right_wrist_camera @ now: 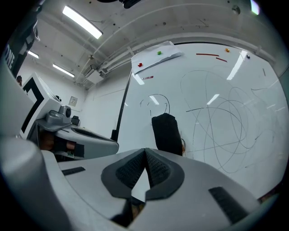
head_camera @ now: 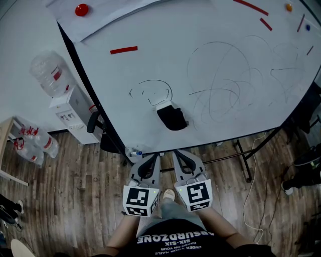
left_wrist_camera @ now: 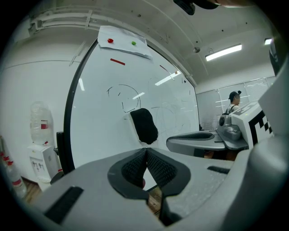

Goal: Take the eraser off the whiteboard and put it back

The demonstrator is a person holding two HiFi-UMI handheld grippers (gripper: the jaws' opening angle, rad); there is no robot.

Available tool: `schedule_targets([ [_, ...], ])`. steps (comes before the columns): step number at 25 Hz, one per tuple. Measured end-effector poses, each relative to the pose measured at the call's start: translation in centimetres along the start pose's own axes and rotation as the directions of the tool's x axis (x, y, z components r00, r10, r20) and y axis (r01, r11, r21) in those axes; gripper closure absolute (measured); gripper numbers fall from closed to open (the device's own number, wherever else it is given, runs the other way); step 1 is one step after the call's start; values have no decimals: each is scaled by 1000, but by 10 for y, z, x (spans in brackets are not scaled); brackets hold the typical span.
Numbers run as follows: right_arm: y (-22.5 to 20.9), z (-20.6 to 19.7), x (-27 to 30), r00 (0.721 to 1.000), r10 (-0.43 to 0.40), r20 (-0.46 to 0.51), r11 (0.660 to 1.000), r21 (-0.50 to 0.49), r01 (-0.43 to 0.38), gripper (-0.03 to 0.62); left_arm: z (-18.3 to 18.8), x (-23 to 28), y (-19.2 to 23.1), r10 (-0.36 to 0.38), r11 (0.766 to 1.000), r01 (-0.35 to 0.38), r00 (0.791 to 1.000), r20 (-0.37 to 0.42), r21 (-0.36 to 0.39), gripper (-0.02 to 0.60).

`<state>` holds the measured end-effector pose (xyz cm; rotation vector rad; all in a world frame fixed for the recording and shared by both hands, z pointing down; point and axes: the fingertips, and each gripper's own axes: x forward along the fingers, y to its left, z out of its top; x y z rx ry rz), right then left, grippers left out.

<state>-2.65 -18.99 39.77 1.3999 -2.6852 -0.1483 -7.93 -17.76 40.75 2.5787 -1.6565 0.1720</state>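
Black-framed white whiteboard (head_camera: pixel 215 30) carrying a black felt eraser (head_camera: pixel 173 119) near the middle of its lower edge, a red magnetic strip (head_camera: pixel 123 49) toward its left edge, and a white paper sheet (head_camera: pixel 100 20) held by a round red magnet (head_camera: pixel 82 9) at its upper-left corner.

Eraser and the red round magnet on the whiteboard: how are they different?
The eraser is black and blocky; the red round magnet is much smaller. The eraser sits low on the whiteboard beside scribbles; the magnet sits high, pinning a paper sheet. Both stick to the board.
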Motion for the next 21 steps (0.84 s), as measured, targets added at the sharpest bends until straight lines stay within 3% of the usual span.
schedule_targets([
  [21, 1, 0, -5, 1000, -2, -8, 1000, -4, 2, 595, 0, -2, -5, -6, 1000, 6, 1000, 3, -2, 574],
])
